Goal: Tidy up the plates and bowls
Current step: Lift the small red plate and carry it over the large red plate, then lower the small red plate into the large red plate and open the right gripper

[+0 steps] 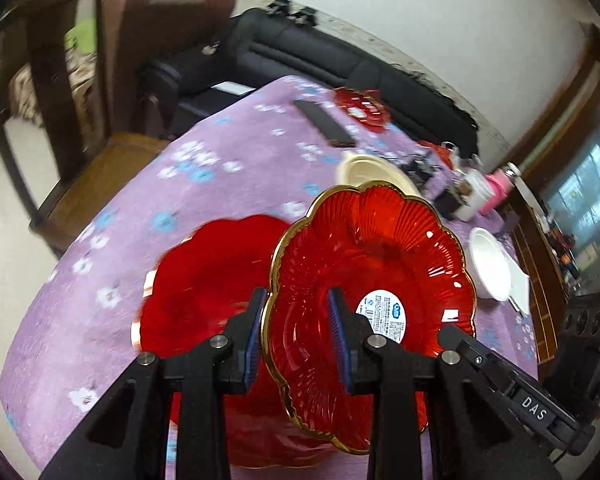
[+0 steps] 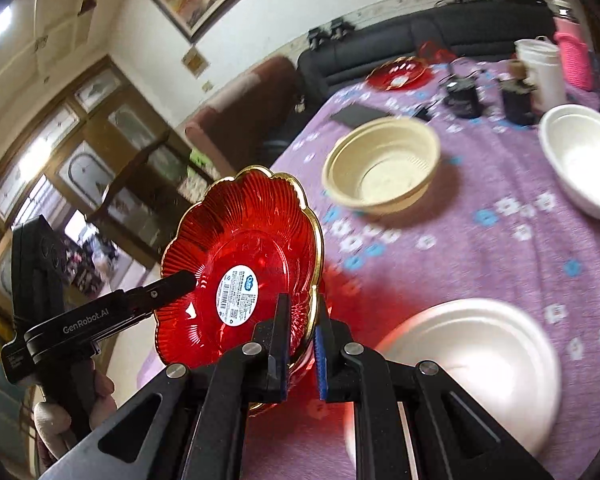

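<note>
Red scalloped plate (image 1: pixel 364 280) with gold rim held clear of the purple floral tablecloth (image 1: pixel 148 208), tilted steeply, almost on edge, centre of both views. Left gripper (image 1: pixel 298 340) clamped on the near rim, one pad outside, one inside the dish. Right gripper (image 2: pixel 302 340) pinched on the opposite rim, lower centre of its view; its black finger also seen at the right edge of the plate in the left view.

Second red plate (image 1: pixel 204 288) flat on the cloth, lower left of the left view, directly beneath and behind the held one. Likely stacking target.

Risks noted:
- Thin-rim grip on slick glass; slip probable if either clamp eases while the plate is this tilted.
- Two grips on one rigid dish: any mismatch between hands could twist or wrench it loose.
- Background smeared, so speed probably high; hard contact with the lower plate could chip the gold edge.
- White bowl (image 2: pixel 468 368) at lower right of the right view, near the right gripper; elbowing it possible.
- Cream bowl (image 2: pixel 380 168), upper centre, well apart.
</note>
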A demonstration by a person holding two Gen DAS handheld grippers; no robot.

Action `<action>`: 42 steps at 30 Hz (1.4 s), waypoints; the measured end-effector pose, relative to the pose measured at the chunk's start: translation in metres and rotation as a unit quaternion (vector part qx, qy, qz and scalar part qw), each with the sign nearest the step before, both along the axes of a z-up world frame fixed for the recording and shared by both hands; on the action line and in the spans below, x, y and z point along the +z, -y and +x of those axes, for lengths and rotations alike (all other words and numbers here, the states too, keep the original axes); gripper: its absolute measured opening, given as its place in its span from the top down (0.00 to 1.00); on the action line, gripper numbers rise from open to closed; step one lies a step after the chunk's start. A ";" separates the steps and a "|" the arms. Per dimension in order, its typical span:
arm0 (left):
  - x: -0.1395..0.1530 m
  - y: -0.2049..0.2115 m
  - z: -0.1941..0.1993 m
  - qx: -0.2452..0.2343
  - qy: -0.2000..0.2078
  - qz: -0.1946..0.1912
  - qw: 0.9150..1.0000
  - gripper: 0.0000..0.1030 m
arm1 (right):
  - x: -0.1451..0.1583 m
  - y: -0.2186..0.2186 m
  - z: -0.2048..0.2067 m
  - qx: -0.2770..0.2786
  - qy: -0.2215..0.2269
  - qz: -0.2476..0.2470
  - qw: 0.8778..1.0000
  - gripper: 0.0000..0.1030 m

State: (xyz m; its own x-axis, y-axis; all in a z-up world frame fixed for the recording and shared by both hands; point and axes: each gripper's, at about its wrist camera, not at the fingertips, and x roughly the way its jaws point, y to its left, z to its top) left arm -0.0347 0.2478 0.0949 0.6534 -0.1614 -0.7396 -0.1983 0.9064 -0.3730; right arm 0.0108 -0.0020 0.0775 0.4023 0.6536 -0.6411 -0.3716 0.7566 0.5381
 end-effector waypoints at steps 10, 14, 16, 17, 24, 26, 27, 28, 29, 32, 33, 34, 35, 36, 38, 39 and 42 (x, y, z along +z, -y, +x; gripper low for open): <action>-0.041 -0.033 0.000 0.035 -0.037 0.008 0.999 0.73 | -0.048 -0.048 0.014 0.020 -0.052 -0.047 0.997 0.87; -0.050 -0.031 0.005 0.042 -0.044 0.029 0.998 0.73 | -0.049 -0.055 0.017 0.018 -0.045 -0.065 0.997 0.87; -0.049 -0.028 0.004 0.044 -0.040 0.046 0.997 0.72 | -0.048 -0.058 0.019 0.016 -0.042 -0.079 0.996 0.87; -0.049 -0.026 0.004 0.045 -0.040 0.055 0.997 0.71 | -0.048 -0.059 0.018 0.017 -0.040 -0.083 0.996 0.86; -0.041 -0.022 -0.003 0.058 -0.023 0.080 0.995 0.58 | -0.045 -0.071 0.018 0.015 -0.030 -0.126 0.991 0.82; -0.033 -0.019 -0.010 0.063 -0.006 0.095 0.993 0.50 | -0.045 -0.073 0.017 0.017 -0.031 -0.126 0.991 0.82; -0.030 -0.017 -0.012 0.064 0.001 0.101 0.993 0.48 | -0.045 -0.074 0.017 0.016 -0.030 -0.129 0.991 0.81; -0.025 -0.015 -0.015 0.066 0.010 0.109 0.992 0.43 | -0.044 -0.074 0.016 0.010 -0.023 -0.135 0.991 0.80; -0.020 -0.013 -0.019 0.067 0.018 0.117 0.991 0.40 | -0.043 -0.074 0.016 0.010 -0.022 -0.133 0.991 0.79; -0.005 -0.005 -0.029 0.071 0.044 0.142 0.986 0.31 | -0.042 -0.072 0.015 0.005 -0.021 -0.127 0.992 0.77; -0.001 -0.002 -0.031 0.071 0.051 0.150 0.985 0.31 | -0.041 -0.071 0.014 0.003 -0.018 -0.127 0.992 0.75; 0.002 0.001 -0.034 0.070 0.057 0.157 0.984 0.30 | -0.040 -0.071 0.013 0.000 -0.013 -0.126 0.992 0.73; 0.005 0.004 -0.037 0.068 0.061 0.165 0.982 0.28 | -0.038 -0.070 0.012 -0.003 -0.007 -0.126 0.992 0.72; 0.008 0.008 -0.039 0.066 0.065 0.171 0.981 0.27 | -0.036 -0.068 0.011 -0.005 -0.002 -0.127 0.992 0.70; 0.012 0.012 -0.043 0.064 0.072 0.179 0.979 0.25 | -0.031 -0.065 0.009 -0.010 0.007 -0.122 0.992 0.66; 0.014 0.014 -0.045 0.063 0.074 0.182 0.979 0.25 | -0.028 -0.063 0.008 -0.012 0.011 -0.117 0.993 0.65; 0.018 0.020 -0.048 0.058 0.076 0.184 0.978 0.23 | -0.019 -0.054 0.004 -0.020 0.020 -0.106 0.994 0.63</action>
